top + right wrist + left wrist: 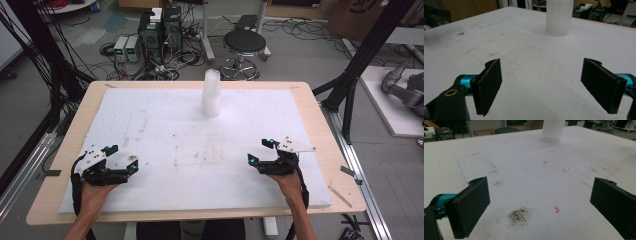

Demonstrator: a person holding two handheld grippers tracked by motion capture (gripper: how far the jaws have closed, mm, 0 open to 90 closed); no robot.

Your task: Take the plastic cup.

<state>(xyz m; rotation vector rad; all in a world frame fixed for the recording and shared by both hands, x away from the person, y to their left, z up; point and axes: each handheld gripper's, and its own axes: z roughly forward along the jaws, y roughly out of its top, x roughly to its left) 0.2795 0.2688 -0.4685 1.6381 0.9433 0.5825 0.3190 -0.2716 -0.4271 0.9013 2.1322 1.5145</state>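
This is a lab or robotics workshop. At the upper left of the high view, computer towers (160, 30) and small grey boxes (126, 48) sit on a bare concrete floor (300, 55) amid tangled cables (170, 65). A black round stool (244, 44) stands at top centre, just beyond the counter (310, 107), which is a plain wooden board covered by a stained white foam sheet (165, 135). Black metal frame struts (370, 45) rise at both sides of the frame. At the far right a grey robot arm (402, 85) lies on a white platform (395, 110). Cardboard boxes (350, 15) stand at the upper right.
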